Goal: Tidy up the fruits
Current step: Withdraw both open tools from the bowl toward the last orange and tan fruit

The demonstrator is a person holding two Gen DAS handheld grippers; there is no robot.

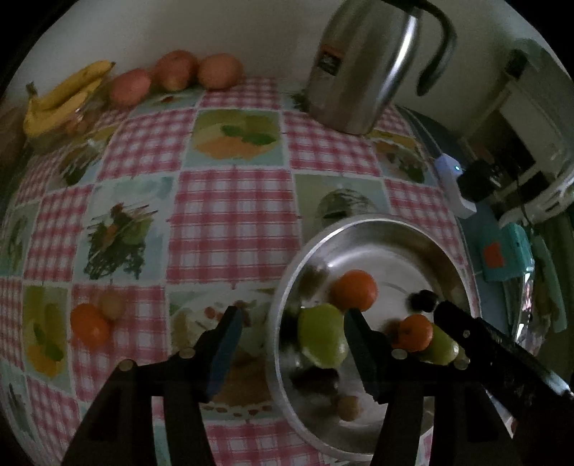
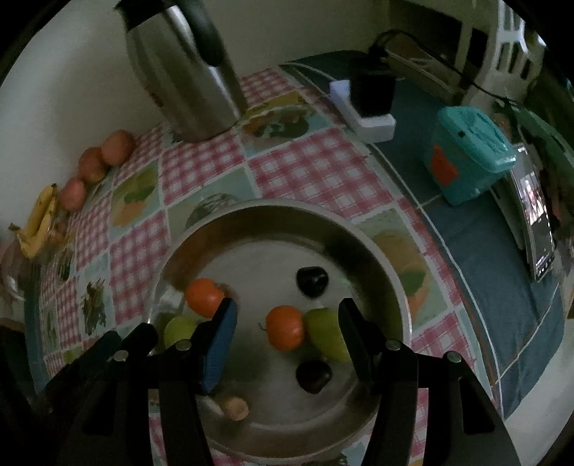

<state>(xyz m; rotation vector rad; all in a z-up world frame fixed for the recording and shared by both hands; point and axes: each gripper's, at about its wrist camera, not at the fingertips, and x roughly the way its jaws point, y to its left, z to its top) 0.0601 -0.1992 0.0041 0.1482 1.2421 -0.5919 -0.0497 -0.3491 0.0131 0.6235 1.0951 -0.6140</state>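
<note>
Right wrist view: your right gripper (image 2: 287, 326) hangs spread and empty over the bowl (image 2: 380, 251), lower centre, which holds two oranges (image 2: 285, 332), two green fruits (image 2: 324, 331), two dark fruits (image 2: 312, 281) and a tan one (image 2: 235, 408). Left wrist view: your left gripper (image 1: 292, 328) is spread too, straddling the bowl's left rim, and an orange (image 1: 89, 326) lies on the cloth (image 1: 233, 215) lower left.

Dim light is falling across a table dressed in a pink gingham tablecloth (image 1: 233, 215) patterned with fruit-print squares, pushed against a plain pale wall (image 1: 251, 32). A stainless steel kettle (image 2: 186, 71) with a black handle is standing near the wall, while a white power strip (image 2: 369, 122) holding a black plug is lying on a blue cloth (image 2: 484, 251) beside a teal box (image 2: 470, 154).
</note>
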